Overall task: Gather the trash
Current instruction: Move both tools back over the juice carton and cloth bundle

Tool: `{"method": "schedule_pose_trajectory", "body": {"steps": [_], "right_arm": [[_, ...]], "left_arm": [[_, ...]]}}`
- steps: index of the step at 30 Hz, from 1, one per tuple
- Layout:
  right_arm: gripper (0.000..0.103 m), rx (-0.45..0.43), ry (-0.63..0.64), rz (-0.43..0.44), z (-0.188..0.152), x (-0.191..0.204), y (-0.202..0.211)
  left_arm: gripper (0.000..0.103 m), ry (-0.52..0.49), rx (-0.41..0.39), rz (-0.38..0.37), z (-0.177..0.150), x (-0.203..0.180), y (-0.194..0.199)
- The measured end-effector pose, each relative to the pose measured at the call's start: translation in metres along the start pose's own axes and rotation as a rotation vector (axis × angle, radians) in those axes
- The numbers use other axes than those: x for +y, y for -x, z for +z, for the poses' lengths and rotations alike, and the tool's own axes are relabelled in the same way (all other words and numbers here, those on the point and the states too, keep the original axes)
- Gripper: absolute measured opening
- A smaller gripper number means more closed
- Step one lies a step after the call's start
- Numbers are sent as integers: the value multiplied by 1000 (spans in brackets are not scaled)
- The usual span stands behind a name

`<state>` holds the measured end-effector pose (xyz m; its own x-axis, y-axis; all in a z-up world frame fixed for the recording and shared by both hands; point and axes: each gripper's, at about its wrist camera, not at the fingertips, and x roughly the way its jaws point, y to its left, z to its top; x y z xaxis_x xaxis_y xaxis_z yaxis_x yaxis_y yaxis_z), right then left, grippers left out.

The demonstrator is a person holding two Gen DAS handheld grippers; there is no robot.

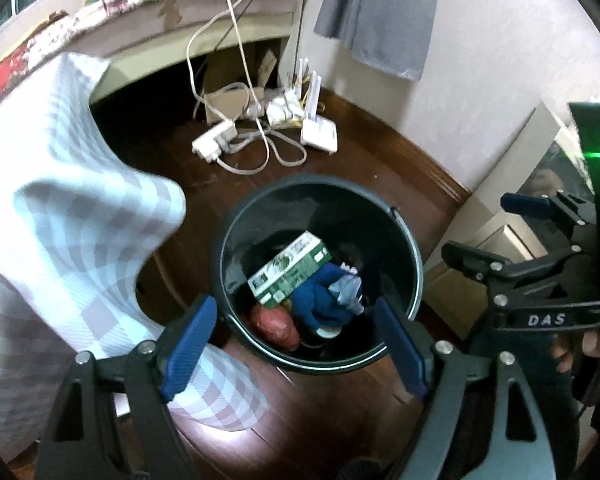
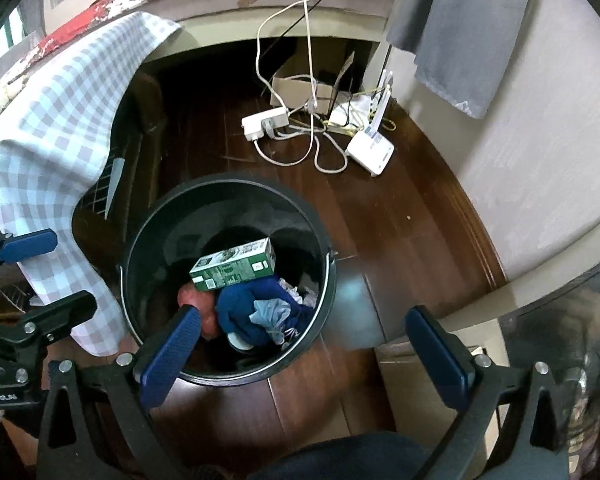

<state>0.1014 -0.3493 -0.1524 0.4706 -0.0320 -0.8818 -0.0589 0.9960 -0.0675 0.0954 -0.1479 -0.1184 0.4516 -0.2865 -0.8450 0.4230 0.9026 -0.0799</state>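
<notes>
Left tool point(image 1: 296, 344): we've got it hanging over the black bucket point(image 1: 404, 236), jaws spread wide, nothing between them, touching nothing.
Right tool point(image 2: 304, 352): same deal, jaws wide apart and holding nothing, above the near rim of the bucket point(image 2: 324, 256).
Trash: all of it sits inside the bucket, which stands on the dark wooden floor point(image 2: 400, 240).
Count in bucket: one green and white carton point(image 1: 290, 268) on top, one blue cloth wad point(image 1: 320, 304), one pale crumpled plastic bit point(image 1: 346, 290) on the blue, one reddish lump point(image 1: 274, 326) under the carton. There's also a pale round thing below the blue, we can't tell what it is.
Count on floor: one white power strip point(image 2: 265, 123), one white router point(image 2: 371, 154) with antennas, one cardboard box point(image 2: 300, 90), and a tangle of white cables point(image 2: 312, 80) we can't count.
Checked cloth point(image 1: 60, 216): one, hanging down just left of the bucket.
Left view only: the right tool point(image 1: 512, 236) shows from the side at the right edge, open, with a green light above it.
Right view only: the left tool point(image 2: 48, 276) shows at the left edge in front of the checked cloth point(image 2: 56, 128), plus a dark grid-patterned thing under the cloth.
Grey fabric point(image 2: 464, 24): one, hanging against the wall at the upper right.
</notes>
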Motion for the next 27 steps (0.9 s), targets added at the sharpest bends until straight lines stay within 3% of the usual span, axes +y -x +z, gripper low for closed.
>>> {"method": "schedule_pose_trajectory", "body": {"steps": [14, 27], "right_arm": [[103, -88, -3, 3, 27, 1, 40], [103, -200, 32, 66, 74, 46, 77]], "left_arm": [[83, -7, -129, 19, 18, 10, 46], [83, 112, -233, 110, 24, 74, 85]]}}
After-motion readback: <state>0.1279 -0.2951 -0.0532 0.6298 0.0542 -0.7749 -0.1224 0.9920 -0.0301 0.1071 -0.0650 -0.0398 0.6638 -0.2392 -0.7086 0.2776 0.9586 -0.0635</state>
